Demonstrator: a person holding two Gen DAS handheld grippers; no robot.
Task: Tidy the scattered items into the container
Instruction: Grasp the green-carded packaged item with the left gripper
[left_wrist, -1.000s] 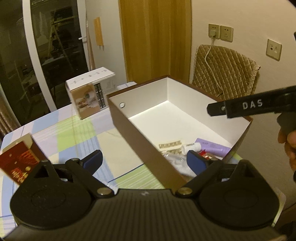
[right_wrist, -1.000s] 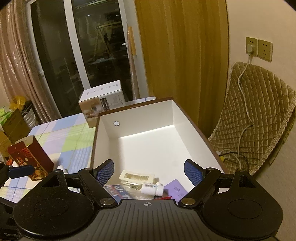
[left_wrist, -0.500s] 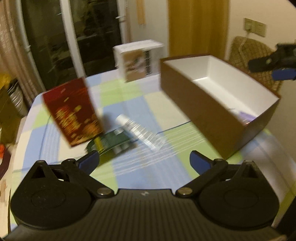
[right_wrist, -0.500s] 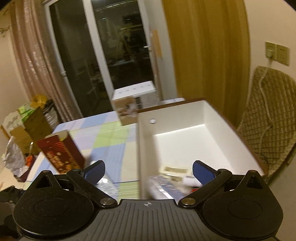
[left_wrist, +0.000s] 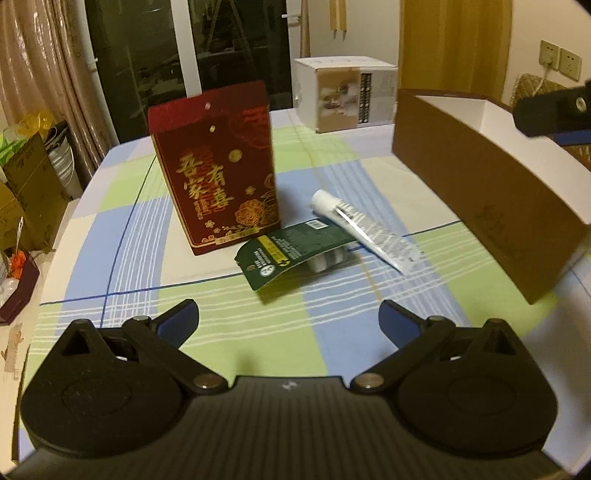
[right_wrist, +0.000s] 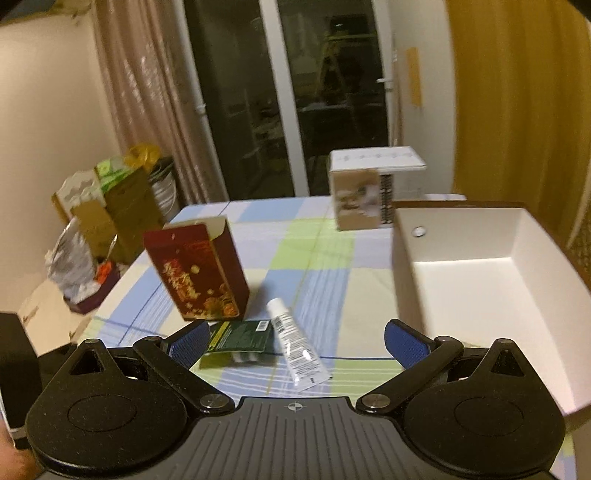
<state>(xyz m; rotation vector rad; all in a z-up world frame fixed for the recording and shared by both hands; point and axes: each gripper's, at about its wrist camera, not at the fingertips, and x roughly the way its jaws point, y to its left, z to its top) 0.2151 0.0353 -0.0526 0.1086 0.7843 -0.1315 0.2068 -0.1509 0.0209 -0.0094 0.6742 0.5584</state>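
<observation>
A white tube (left_wrist: 364, 229) (right_wrist: 297, 349) and a dark green carded pack (left_wrist: 295, 251) (right_wrist: 240, 338) lie on the checked tablecloth, just right of an upright red box with gold print (left_wrist: 216, 166) (right_wrist: 197, 269). The brown container with a white inside (left_wrist: 491, 199) (right_wrist: 476, 280) stands to the right. My left gripper (left_wrist: 288, 319) hovers open in front of the pack, nothing between its fingers. My right gripper (right_wrist: 295, 338) is open wide above the tube and pack, holding nothing; its tip shows at the right edge of the left wrist view.
A white and tan carton (left_wrist: 347, 92) (right_wrist: 369, 188) stands at the table's far side. Cardboard boxes and bags (right_wrist: 107, 206) crowd the floor beyond the table's left edge. Glass doors and a curtain are behind.
Both grippers have swung left, away from the container, and now face the tube, the green pack and the red box. The right jaws have widened a little.
</observation>
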